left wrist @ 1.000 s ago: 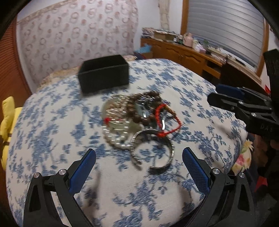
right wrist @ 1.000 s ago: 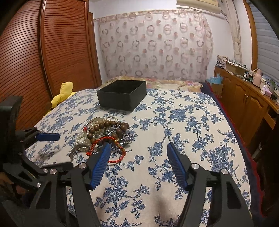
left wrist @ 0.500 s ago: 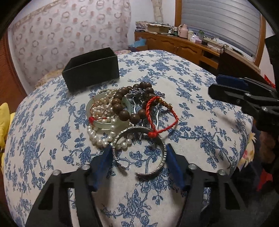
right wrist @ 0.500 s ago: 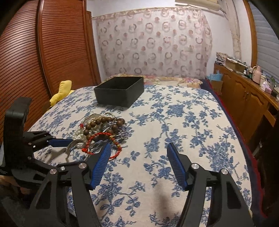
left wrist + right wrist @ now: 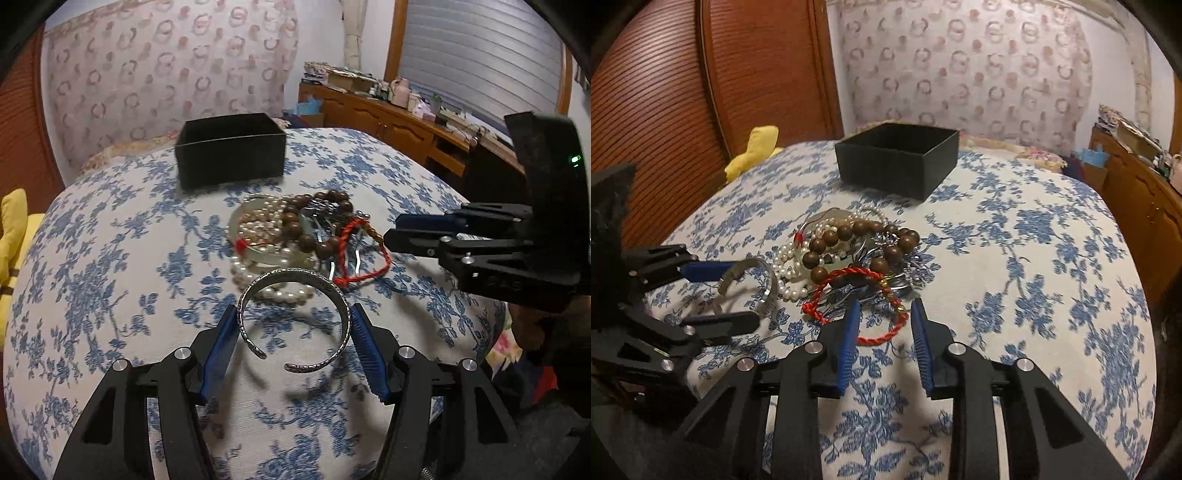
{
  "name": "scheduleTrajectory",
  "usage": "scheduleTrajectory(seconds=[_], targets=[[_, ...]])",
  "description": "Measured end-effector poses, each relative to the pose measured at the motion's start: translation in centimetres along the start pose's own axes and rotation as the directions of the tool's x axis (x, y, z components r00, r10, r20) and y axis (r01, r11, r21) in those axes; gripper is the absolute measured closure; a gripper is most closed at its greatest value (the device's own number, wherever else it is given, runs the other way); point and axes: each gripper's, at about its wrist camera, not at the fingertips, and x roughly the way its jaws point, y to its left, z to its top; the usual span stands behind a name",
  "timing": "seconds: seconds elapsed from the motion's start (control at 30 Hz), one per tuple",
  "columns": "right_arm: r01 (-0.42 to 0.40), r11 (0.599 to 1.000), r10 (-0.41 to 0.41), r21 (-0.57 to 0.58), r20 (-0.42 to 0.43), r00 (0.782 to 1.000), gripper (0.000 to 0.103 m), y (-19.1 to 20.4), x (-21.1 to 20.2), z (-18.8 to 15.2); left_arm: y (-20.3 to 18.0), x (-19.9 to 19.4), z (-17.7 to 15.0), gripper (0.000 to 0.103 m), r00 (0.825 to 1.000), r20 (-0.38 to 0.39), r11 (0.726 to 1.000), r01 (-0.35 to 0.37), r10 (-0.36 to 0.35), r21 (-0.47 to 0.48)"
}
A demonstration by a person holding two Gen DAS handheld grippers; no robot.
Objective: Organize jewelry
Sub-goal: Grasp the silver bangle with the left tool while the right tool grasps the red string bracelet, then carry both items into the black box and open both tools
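A heap of jewelry lies on the blue-flowered bedspread (image 5: pixel 110 277): brown wooden beads (image 5: pixel 846 232), pearl strands (image 5: pixel 790 273), a pale jade bangle (image 5: pixel 258 254) and a red cord bracelet (image 5: pixel 849 275). My left gripper (image 5: pixel 293 332) is shut on a silver cuff bracelet (image 5: pixel 291 275) at the heap's near edge, one pad on each side of it. The right gripper (image 5: pixel 885 314) is closing. The near loop of the red cord lies between its jaws, and the pads are not touching it. An open black box (image 5: pixel 897 162) stands behind the heap.
A yellow cushion (image 5: pixel 757 147) sits at the bed's left edge beside brown slatted doors (image 5: pixel 701 92). A cluttered wooden sideboard (image 5: pixel 388 122) runs along the right wall. The bedspread falls away just right of the heap.
The left jaws came in around the silver cuff and closed on it. The right gripper swung left and down to the heap, and its jaws narrowed around the red cord.
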Motion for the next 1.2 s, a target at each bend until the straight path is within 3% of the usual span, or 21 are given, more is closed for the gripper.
scheduleTrajectory(seconds=[0.3, 0.5, 0.77, 1.0, 1.2], targets=[[0.023, 1.0, -0.022, 0.014, -0.072, 0.997, 0.077, -0.8, 2.4, 0.4, 1.3, -0.6, 0.0, 0.045, 1.0, 0.022, 0.999, -0.005, 0.006, -0.033], [0.061, 0.998, -0.061, -0.007, -0.065, 0.996, 0.094, -0.9, 2.4, 0.1, 1.5, -0.7, 0.2, 0.045, 0.999, 0.03, 0.999, -0.01, 0.011, -0.044], [0.057, 0.998, -0.057, -0.018, -0.005, 0.998, 0.095, -0.6, 0.4, 0.2, 2.0, -1.3, 1.4, 0.045, 0.998, 0.062, 0.998, -0.02, 0.024, -0.055], [0.059, 0.997, -0.055, -0.047, 0.08, 0.995, 0.095, -0.5, -1.8, 2.2, 3.1, -1.4, 3.4, 0.045, 0.995, 0.1, 0.998, -0.021, 0.028, -0.064], [0.083, 0.994, -0.074, -0.074, 0.122, 0.99, 0.095, -1.2, -1.4, 5.0, 4.4, -0.9, 6.1, 0.045, 0.99, 0.133, 0.997, -0.031, 0.039, -0.064]])
